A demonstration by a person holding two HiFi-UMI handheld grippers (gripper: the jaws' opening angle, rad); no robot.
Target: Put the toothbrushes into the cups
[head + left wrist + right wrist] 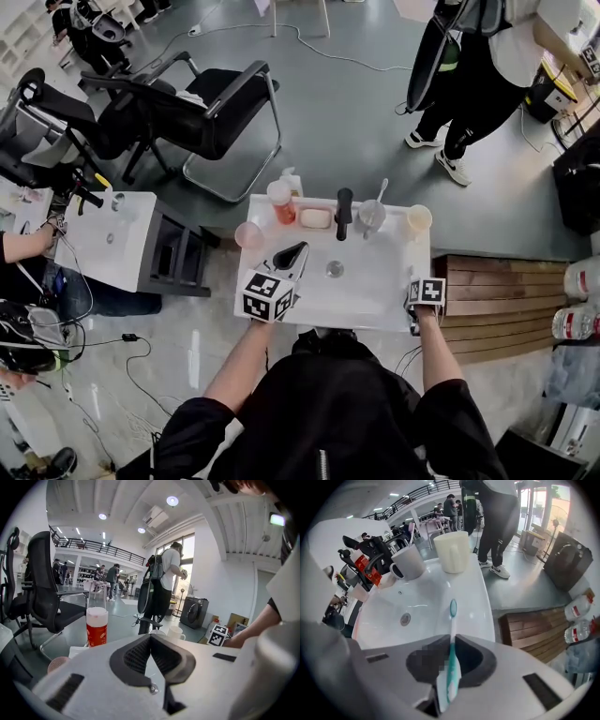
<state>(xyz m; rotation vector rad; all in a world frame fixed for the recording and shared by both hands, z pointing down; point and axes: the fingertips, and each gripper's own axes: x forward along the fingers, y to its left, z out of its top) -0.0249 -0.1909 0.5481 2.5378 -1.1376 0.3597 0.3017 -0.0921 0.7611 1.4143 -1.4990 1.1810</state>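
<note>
A teal and white toothbrush (452,620) stands out from between the jaws of my right gripper (451,640), which is shut on its handle; the brush head points over the white sink (436,597). In the head view this gripper (419,298) hangs at the sink's front right corner and points steeply down. A grey cup (408,562) and a cream cup (452,551) stand on the sink's far rim. The grey cup (371,217) holds another toothbrush (381,192). My left gripper (292,253) is over the sink's left side, its jaws shut with nothing between them.
On the far rim stand a pink cup (248,234), a red bottle (281,202), a soap bar (315,218) and a black tap (344,214). A wooden bench (497,300) lies to the right, an office chair (211,108) behind, and a person (469,75) stands at the back right.
</note>
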